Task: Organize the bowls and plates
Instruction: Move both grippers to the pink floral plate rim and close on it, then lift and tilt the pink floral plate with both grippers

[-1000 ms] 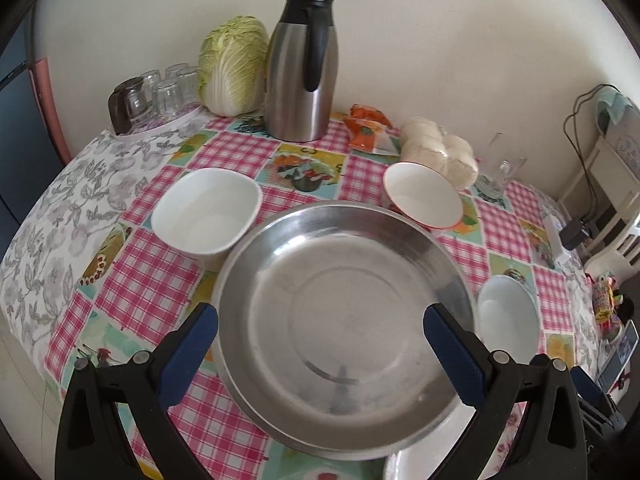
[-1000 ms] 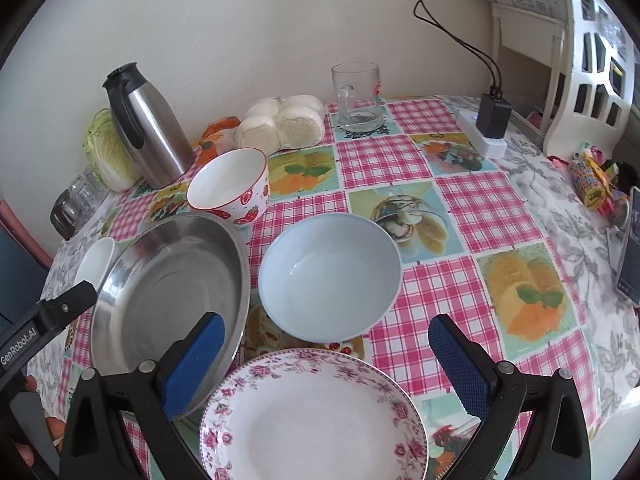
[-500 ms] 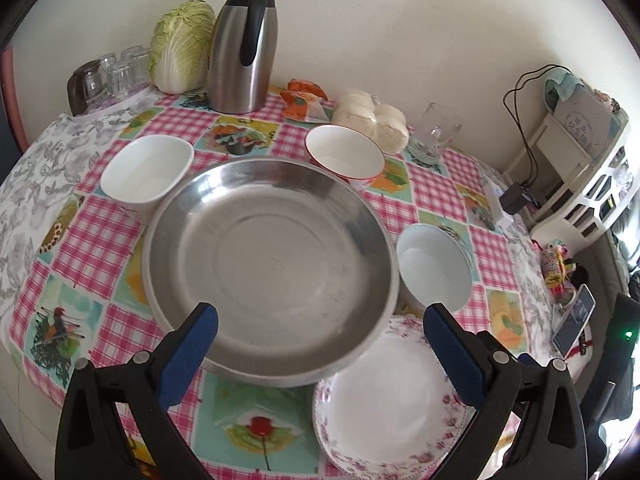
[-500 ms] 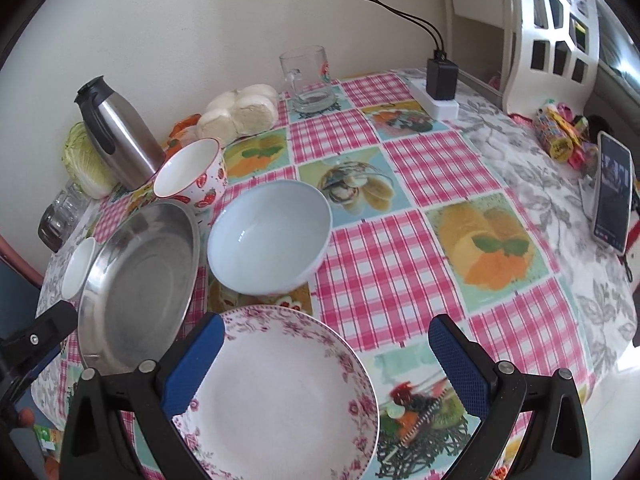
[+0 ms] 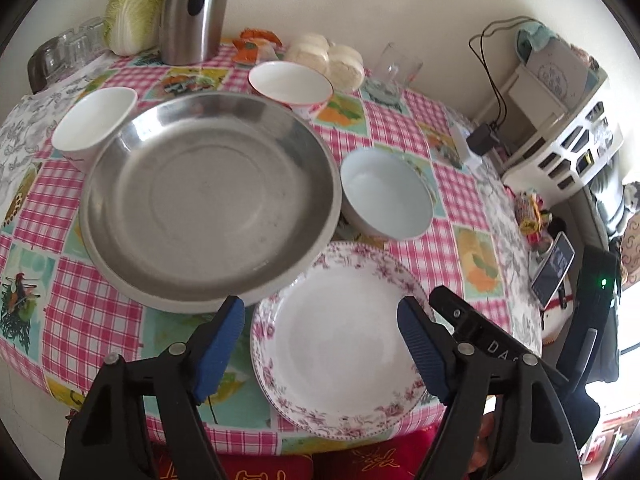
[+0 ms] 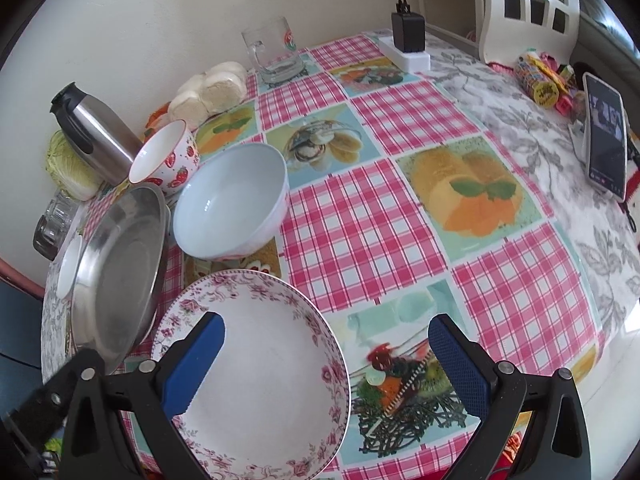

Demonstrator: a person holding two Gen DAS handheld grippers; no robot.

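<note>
Nearest of all, the floral plate (image 5: pixel 340 340) is lying flat at the near edge of the worktop (image 6: pixel 400 208), directly ahead of and below both pairs of tongs. The left tongs (image 5: pixel 320 344) are hanging over it with the blue pads framing the plate's middle; their jaws have just been closing partway, yet nothing is pressed between them, so they are standing open above the plate, not gripping it. The right tongs (image 6: pixel 326 360) are gaping wide as well, with the left pad over the plate's face and the right pad out over bare cloth, so the plate's right rim is sitting between the pads. A round plate offers no long axis; by my reading the rim nearest the person is the only part a pad could get under.

Just beyond, the steel basin (image 5: pixel 208 200) is overlapping the plate's far left rim, which could be hindering a lift on that side. The pale blue bowl (image 5: pixel 386 194) is sitting just beside the basin, behind the plate. Farther back the strawberry bowl (image 6: pixel 166 160) and a small white bowl (image 5: pixel 94 120) are standing near the thermos (image 5: pixel 194 10).
</note>
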